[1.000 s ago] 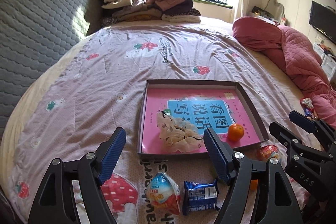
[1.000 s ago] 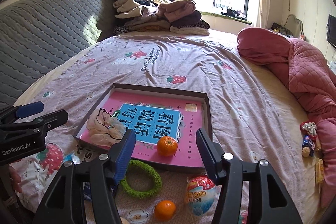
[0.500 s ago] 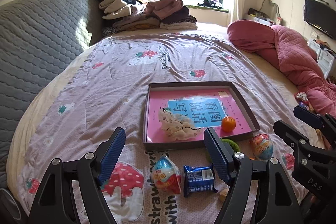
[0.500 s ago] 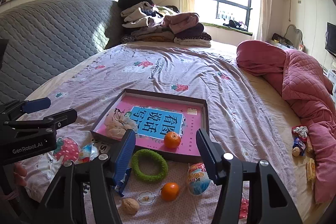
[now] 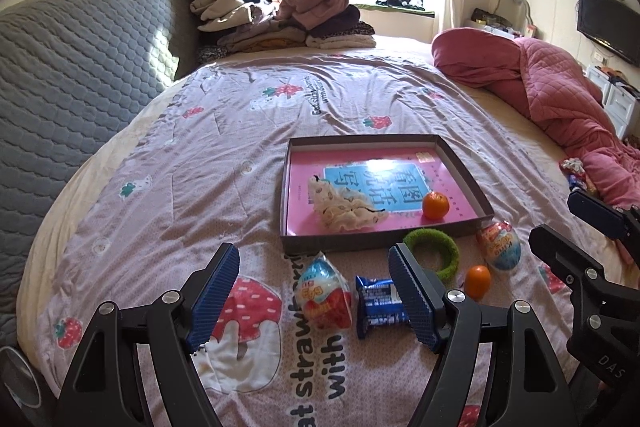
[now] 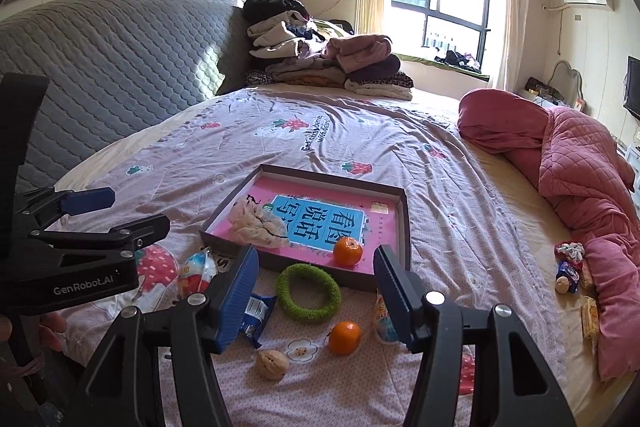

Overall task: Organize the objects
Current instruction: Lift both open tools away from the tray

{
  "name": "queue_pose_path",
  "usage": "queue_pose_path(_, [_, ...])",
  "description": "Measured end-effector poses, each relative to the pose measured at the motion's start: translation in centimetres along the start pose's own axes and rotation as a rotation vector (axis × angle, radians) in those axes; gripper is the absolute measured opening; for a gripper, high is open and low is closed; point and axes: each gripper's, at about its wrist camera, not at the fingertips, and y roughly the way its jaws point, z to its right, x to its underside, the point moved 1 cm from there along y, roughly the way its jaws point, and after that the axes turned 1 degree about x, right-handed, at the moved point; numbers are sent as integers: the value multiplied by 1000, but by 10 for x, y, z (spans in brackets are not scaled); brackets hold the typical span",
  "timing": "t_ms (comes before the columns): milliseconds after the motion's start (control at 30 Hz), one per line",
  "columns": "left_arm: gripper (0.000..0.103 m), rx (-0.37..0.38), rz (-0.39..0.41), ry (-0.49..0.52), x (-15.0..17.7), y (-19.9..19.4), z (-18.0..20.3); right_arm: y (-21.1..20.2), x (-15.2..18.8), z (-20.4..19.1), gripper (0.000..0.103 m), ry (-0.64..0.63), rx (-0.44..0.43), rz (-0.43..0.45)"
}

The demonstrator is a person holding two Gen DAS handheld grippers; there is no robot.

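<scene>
Both my tools, left (image 5: 314, 293) and right (image 6: 316, 293), gape wide and empty above the bed, loose small orange mandarin (image 6: 345, 337) just ahead of the right tool, short of the shallow brown cardboard tray (image 6: 405, 227); soft quilt may let it roll off under a pinch.

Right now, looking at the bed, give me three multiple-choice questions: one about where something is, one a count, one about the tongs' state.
1. Where is the green ring?
A. inside the tray
B. on the bedspread just outside the tray's near edge
C. on the clothes pile

2. How many oranges show?
A. one
B. two
C. four

3. The right tongs are:
A. open, empty
B. shut on the ring
C. shut on a walnut

Answers: B, it lies outside the tray; B, one orange in the tray, one orange on the bedspread; A, fingers apart, nothing between them.
</scene>
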Motion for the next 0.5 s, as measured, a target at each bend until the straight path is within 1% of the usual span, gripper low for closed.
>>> queue_pose_path(500, [78,-20,-39,5,28,12,-3,-1,27,-11,60,-22,-13,-21])
